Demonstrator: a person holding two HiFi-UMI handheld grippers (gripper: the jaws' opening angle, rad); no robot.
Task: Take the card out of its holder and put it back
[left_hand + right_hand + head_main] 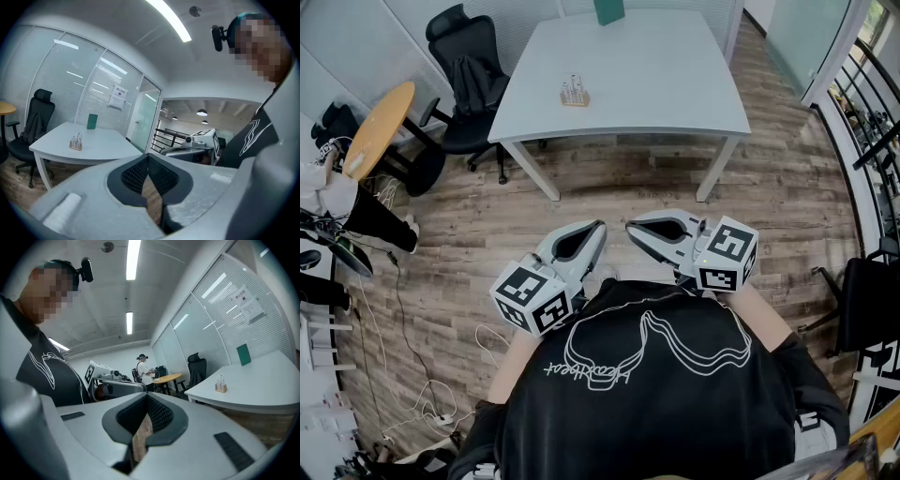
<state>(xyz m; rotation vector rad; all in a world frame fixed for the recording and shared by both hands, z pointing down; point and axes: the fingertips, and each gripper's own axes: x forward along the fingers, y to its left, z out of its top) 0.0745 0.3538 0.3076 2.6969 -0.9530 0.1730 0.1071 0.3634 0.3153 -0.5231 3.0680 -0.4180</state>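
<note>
White worktop (656,84) bears the wooden holder (575,94) near its left edge, card indistinct. Left hand-held gripper (598,227) and right hand-held gripper (633,229) are closed, empty, well short of it; approach first, opening squarely over the holder

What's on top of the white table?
A small wooden stand with thin upright pieces, and a green upright thing at the far edge. The pieces are too small to identify.

Overhead, low views; likely same table (656,75)
</note>
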